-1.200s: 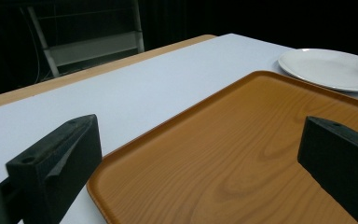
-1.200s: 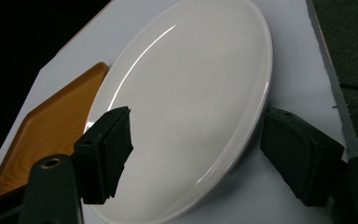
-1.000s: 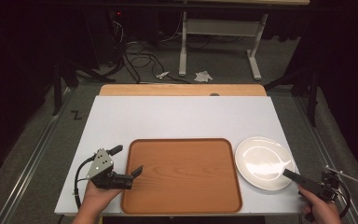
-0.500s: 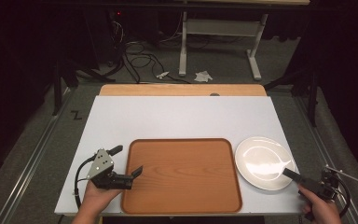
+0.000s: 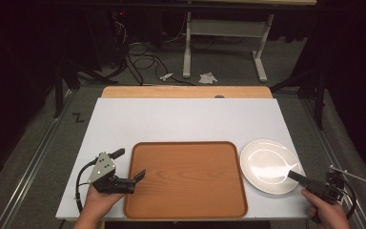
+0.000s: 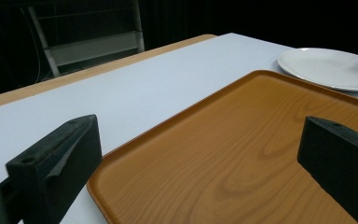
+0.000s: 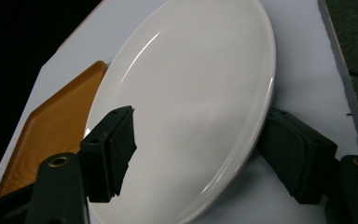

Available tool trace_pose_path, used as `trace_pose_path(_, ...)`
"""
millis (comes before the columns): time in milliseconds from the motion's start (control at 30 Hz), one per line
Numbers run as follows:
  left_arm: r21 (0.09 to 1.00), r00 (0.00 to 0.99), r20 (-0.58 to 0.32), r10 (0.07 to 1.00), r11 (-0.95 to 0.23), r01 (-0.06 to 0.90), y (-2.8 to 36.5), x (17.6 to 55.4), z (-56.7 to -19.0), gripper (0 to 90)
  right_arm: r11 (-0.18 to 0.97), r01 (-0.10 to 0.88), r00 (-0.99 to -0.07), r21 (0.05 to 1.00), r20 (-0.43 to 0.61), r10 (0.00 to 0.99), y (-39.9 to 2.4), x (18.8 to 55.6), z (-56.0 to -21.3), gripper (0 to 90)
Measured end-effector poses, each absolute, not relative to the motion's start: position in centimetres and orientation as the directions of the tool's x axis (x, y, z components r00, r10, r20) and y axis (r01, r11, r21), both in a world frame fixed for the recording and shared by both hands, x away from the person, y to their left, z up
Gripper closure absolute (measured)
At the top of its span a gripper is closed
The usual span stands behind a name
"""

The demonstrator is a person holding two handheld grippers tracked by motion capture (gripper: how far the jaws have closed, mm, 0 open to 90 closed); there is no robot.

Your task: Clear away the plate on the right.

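A wooden tray (image 5: 186,186) lies at the front middle of the white table (image 5: 186,121), and a white plate (image 5: 267,164) rests just to its right. My left gripper (image 5: 129,163) is open at the tray's left rim: one jaw is over the table, the other over the tray (image 6: 242,140). At the plate's near right edge, my right gripper (image 5: 296,177) is open with the rim between its jaws. In the right gripper view one jaw hovers over the plate (image 7: 191,70) and the other sits outside the rim, with clear gaps around my right gripper (image 7: 200,144).
A wooden strip (image 5: 186,92) runs along the table's far edge. Beyond it on the floor are cables (image 5: 138,62), a white desk frame (image 5: 219,28) and crumpled paper (image 5: 208,77). The table's far half is bare white surface.
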State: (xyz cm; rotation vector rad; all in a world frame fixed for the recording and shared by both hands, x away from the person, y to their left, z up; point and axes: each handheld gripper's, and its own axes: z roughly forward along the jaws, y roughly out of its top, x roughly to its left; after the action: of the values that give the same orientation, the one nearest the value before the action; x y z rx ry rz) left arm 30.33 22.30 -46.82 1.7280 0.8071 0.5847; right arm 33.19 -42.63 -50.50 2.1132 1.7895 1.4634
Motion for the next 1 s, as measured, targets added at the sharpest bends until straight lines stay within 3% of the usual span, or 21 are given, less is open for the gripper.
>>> trace_pose_path(333, 0.955, 0.652, -0.012, 0.758, -0.185, 0.232, 22.23, 30.29, -46.85, 0.5, -0.376, 0.766, -0.066, 0.521, 0.645, 0.761, -43.33, 33.15, -50.8, 44.7)
trace_pose_path(667, 0.953, 0.652, -0.011, 0.758, -0.189, 0.235, 22.16, 30.37, -46.93, 0.6, -0.364, 0.771, -0.072, 0.523, 0.639, 0.766, -43.22, 33.44, -50.72, 43.1)
trace_pose_path(1000, 0.953, 0.652, -0.008, 0.758, -0.191, 0.234, 22.21, 30.33, -46.9, 0.6, -0.337, 0.793, -0.062, 0.508, 0.617, 0.785, -43.19, 33.92, -50.37, 47.4)
